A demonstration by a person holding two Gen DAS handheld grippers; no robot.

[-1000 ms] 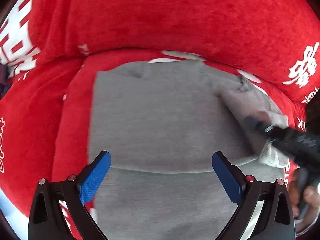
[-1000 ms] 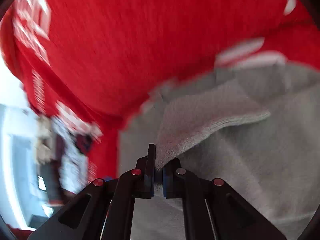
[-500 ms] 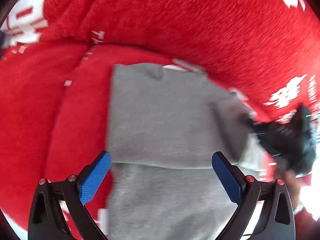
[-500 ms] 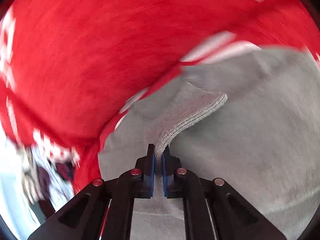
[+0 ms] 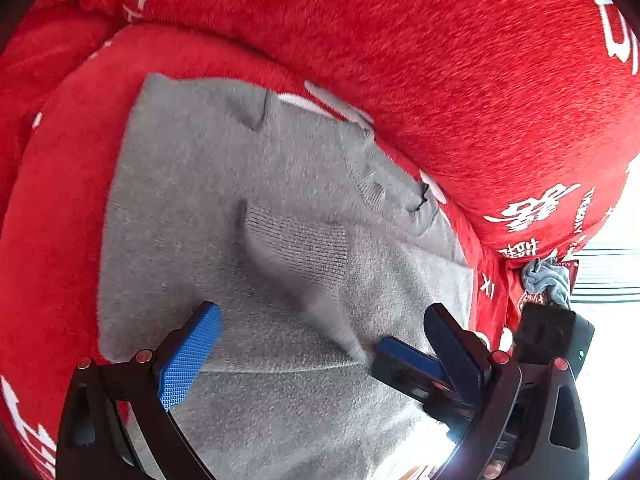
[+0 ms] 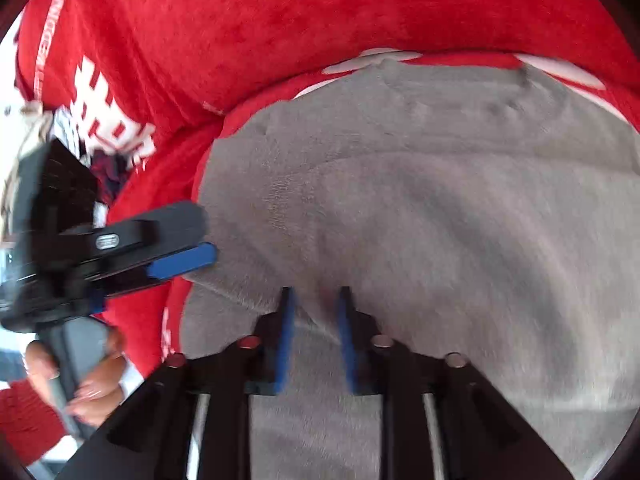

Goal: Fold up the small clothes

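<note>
Grey knit garment (image 5: pixel 192 208) lies flat on red cover (image 5: pixel 440 80), sleeve folded inward; left tongs (image 5: pixel 320 344) wide, right tongs (image 6: pixel 314 316) slightly parted.

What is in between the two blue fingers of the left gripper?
In the left wrist view, the gray sweater fills the gap of the open left gripper, and the right gripper pokes in too.

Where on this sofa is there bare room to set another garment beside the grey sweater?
Widest free patch: red seat cushion left of the grey sweater. Only a sliver between it and the backrest. Crowded at its right edge, where right gripper and left gripper meet over the sleeve.
</note>
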